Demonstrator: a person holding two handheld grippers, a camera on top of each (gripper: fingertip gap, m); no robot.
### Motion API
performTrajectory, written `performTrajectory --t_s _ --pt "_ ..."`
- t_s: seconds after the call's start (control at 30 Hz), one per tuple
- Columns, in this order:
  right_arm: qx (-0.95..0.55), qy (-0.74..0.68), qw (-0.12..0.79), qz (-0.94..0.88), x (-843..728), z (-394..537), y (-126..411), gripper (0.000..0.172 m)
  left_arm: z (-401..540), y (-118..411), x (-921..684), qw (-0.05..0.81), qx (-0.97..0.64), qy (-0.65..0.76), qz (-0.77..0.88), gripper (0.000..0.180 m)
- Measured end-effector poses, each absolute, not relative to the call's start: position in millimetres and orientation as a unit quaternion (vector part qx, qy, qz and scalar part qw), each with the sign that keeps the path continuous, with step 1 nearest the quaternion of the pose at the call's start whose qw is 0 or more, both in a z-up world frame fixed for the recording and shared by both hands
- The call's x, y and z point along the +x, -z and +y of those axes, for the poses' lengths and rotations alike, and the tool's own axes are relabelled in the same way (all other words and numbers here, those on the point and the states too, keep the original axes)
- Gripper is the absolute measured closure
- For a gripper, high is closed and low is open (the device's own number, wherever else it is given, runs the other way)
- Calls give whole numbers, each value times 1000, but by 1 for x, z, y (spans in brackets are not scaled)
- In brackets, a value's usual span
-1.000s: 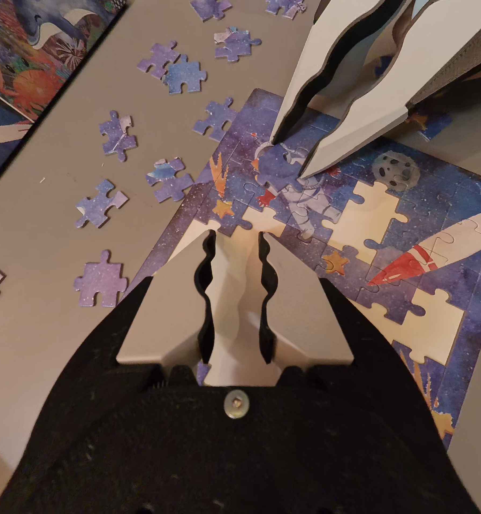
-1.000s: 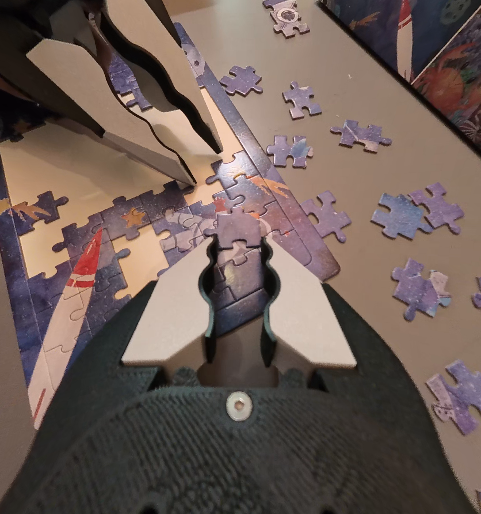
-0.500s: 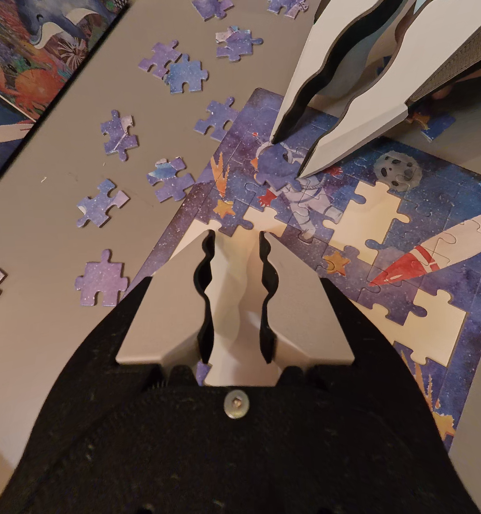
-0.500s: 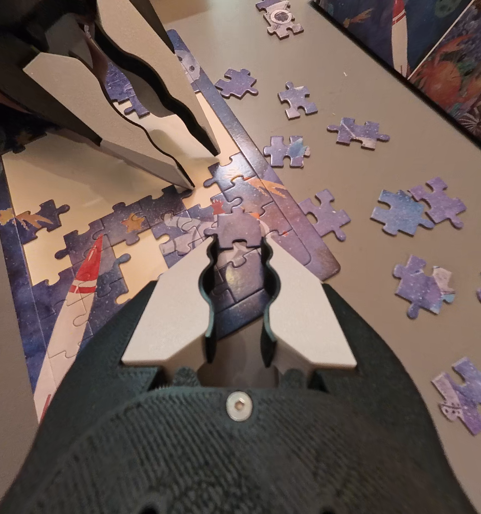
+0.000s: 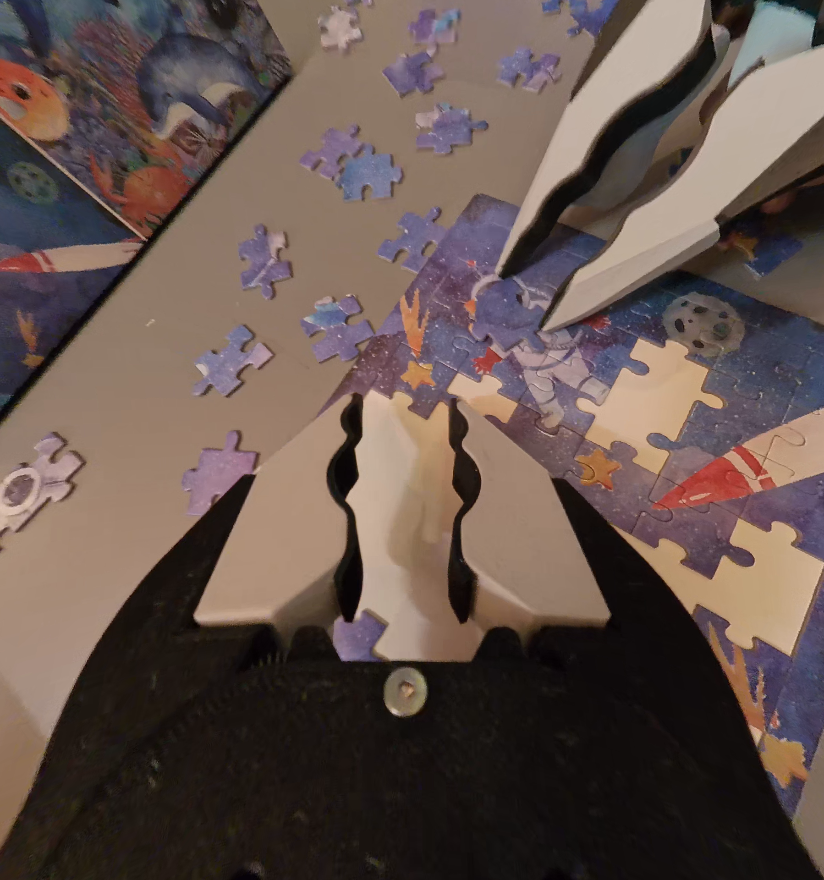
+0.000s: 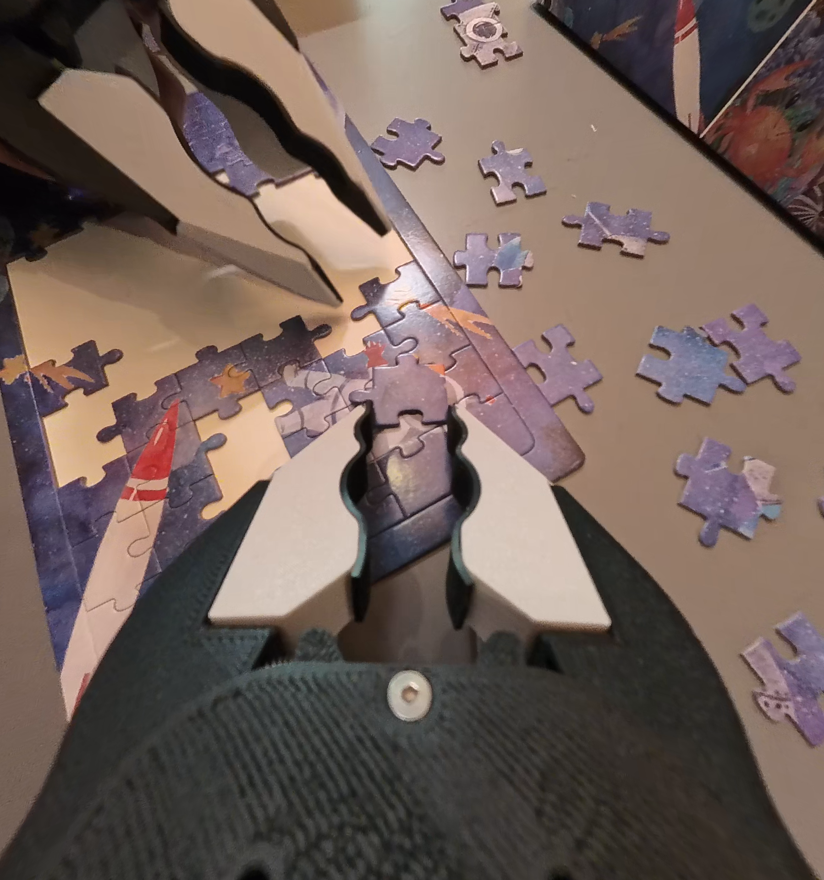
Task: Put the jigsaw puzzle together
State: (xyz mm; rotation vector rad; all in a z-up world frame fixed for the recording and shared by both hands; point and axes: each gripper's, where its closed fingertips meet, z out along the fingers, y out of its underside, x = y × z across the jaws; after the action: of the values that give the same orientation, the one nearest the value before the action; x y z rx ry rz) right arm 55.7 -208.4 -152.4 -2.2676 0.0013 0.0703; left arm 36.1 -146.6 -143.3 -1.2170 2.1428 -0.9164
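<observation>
A space jigsaw with a rocket and an astronaut lies partly filled in its cream tray. My right gripper is shut on a purple puzzle piece and holds it over the astronaut's head, close to the puzzle surface. The left wrist view shows the same piece pinched between the right gripper's tips. My left gripper is open and empty over a bare cream part of the tray near its edge. It also shows in the right wrist view, tips apart above the bare tray.
Several loose purple pieces lie on the grey table beside the tray, also seen in the right wrist view. One piece with a white ring lies apart. A colourful picture sheet lies along the table's far side. Some 7 centimeters of space lies between my two pairs of fingers. From the right gripper's tips to the space jigsaw is close to 9 centimeters. Seen from the right wrist view as well.
My left gripper has drawn back and turned a little, and its fingers have opened slightly wider. My right gripper still holds the purple piece at the same spot over the astronaut.
</observation>
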Motion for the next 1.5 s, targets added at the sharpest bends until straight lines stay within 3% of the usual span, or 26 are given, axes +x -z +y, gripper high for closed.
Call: performTrajectory --t_s 0.3,0.97,1.5 --pt "-901 20 434 20 80 -221 142 142 -114 104 40 289 -489 431 701 147" --pt "-868 120 469 112 148 -279 109 142 -94 85 36 308 -504 479 649 151" --pt "-857 104 475 169 159 -295 130 142 -59 70 28 379 -509 479 607 151"
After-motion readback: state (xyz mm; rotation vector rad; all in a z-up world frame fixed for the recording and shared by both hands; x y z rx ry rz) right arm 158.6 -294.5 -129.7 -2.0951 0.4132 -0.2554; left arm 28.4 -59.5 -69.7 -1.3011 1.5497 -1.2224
